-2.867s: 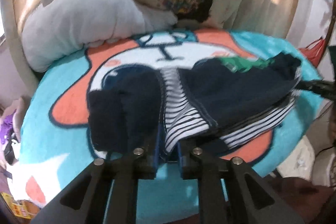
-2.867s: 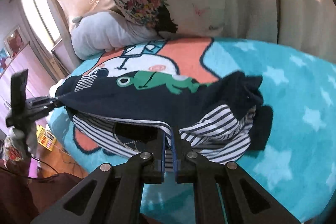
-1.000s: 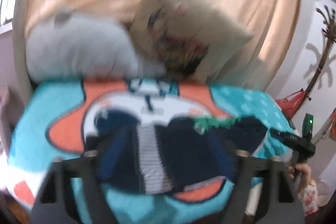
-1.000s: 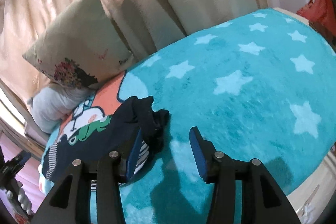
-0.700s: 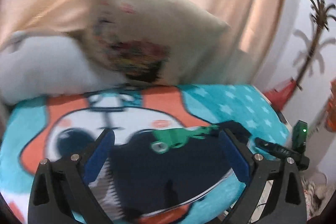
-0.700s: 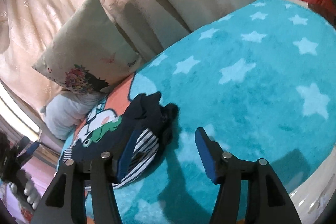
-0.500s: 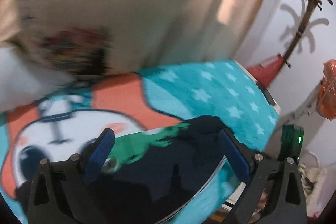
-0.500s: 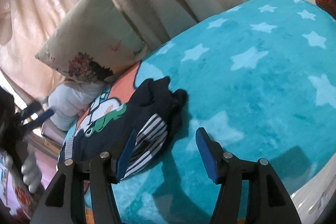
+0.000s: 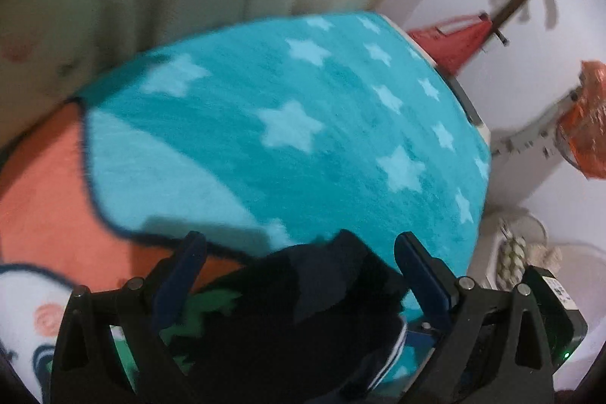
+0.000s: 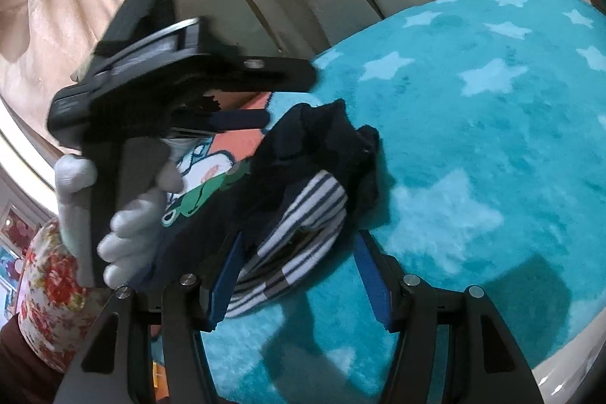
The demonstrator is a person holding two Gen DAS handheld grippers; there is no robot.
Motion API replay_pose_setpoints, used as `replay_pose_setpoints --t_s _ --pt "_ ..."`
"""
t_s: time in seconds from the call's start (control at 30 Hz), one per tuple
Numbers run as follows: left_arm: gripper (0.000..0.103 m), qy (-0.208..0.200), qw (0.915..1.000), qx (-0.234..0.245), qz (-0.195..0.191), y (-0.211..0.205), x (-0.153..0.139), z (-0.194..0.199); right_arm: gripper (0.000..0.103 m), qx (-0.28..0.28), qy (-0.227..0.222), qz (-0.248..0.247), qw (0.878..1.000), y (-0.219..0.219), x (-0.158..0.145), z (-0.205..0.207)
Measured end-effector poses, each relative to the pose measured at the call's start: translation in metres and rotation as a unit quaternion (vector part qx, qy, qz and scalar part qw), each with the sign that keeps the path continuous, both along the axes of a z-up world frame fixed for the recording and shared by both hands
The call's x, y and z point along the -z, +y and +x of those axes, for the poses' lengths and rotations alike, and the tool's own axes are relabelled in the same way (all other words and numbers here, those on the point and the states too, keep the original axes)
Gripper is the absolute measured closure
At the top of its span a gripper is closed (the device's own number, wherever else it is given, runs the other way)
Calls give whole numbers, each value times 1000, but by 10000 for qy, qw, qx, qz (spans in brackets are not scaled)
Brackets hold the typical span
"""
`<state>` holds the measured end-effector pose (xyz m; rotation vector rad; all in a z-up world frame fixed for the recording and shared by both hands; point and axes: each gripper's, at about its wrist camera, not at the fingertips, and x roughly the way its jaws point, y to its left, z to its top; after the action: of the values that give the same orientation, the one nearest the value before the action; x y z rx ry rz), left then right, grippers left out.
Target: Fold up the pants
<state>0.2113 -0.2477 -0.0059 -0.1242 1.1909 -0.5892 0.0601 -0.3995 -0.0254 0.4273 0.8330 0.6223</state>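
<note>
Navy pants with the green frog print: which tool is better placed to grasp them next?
Probably the left tool: open, its fingers straddle the navy frog-print pants' bunched end. The right tool is open too, beside the striped edge.

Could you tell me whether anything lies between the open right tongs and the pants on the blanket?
Nothing visible does: the right tongs hang open directly over the striped end of the pants, with only air between.

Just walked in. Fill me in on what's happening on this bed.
A person with a gripper in each hand is folding navy pants with a striped lining and green print, which lie bunched on the teal star blanket. Neither gripper holds anything. The left gripper hangs open over the pants' end, and the right gripper is open beside the striped edge. The gloved left hand is in the right camera's view.
</note>
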Motion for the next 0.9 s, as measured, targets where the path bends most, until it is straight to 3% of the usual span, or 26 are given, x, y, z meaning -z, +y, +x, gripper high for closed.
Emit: replay_pose_setpoints --t_s 0.07,0.13,0.17,0.2,0.23,0.27,0.4,0.6,0.73,0.9 --pt "6 222 9997 120 39 -10 9 2 40 53 -82 -19 10000 4 1 0" --pt "26 471 9986 213 -87 -16 17 2 40 130 -203 -54 9997 8 1 -2" --pt "39 524 9985 182 -22 -18 21 2 44 183 -268 -77 9994 9 1 -3" --pt "62 388 9992 130 43 -18 19 0 56 262 -328 -102 9991 9 2 -4" --pt "75 492 9986 187 1 -19 20 0 63 322 -363 -123 9987 8 2 -5" --pt "79 549 9984 147 12 -17 22 -1 74 354 -377 -130 9986 8 3 -4" --pt "84 462 9989 -21 -86 -4 14 -7 84 342 -424 -74 9985 8 -3 -6" --pt "84 48 9973 -535 -503 35 -32 -35 85 43 -843 -160 9963 20 -36 -17" --pt "84 -314 9901 -1117 -793 87 -51 -67 85 -447 -1133 -192 9924 48 -55 -19" --pt "80 -559 9752 -1963 -861 145 -45 -111 84 -1315 -1246 -284 9830 91 -58 -26"
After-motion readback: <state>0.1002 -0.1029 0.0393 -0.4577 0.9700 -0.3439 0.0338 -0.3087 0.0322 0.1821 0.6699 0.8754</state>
